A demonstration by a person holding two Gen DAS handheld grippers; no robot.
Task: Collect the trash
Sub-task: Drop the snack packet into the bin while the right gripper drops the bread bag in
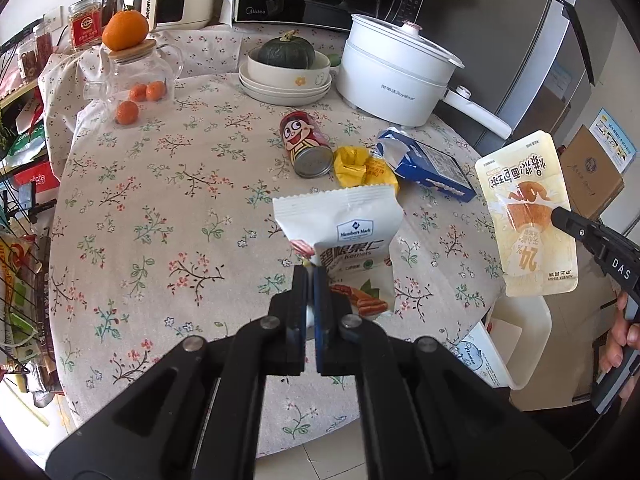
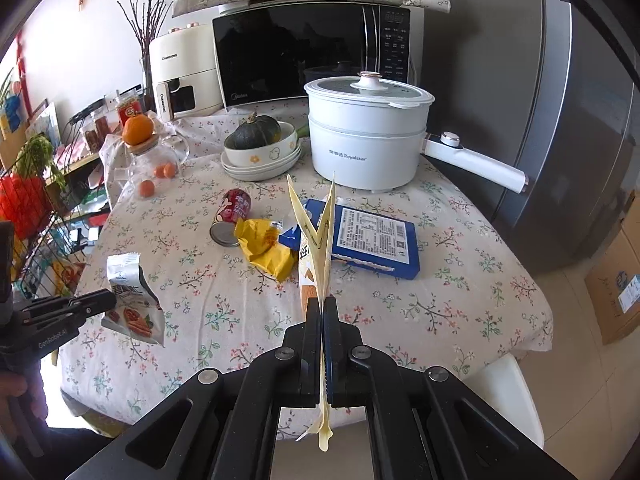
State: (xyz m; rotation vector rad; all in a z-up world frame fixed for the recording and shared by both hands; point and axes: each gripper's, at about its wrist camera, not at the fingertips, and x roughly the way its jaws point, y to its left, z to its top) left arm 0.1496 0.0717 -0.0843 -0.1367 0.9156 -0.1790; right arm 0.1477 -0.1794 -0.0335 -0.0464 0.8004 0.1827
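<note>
My left gripper (image 1: 311, 270) is shut on a white snack packet (image 1: 344, 236) and holds it above the floral table; it also shows in the right wrist view (image 2: 132, 300). My right gripper (image 2: 323, 302) is shut on a pale yellow bread wrapper (image 2: 316, 236), seen edge-on, held beyond the table's right edge in the left wrist view (image 1: 528, 216). On the table lie a red can (image 1: 304, 144) on its side, a crumpled yellow wrapper (image 1: 364, 168) and a torn blue box (image 1: 428, 164).
A white electric pot (image 1: 396, 76) with a long handle, stacked bowls holding a dark squash (image 1: 286, 72), a glass jar with oranges (image 1: 140, 76) and a microwave (image 2: 304, 56) stand at the back. A grey fridge (image 2: 560, 120) is at right. A white stool (image 1: 516, 340) stands below the table edge.
</note>
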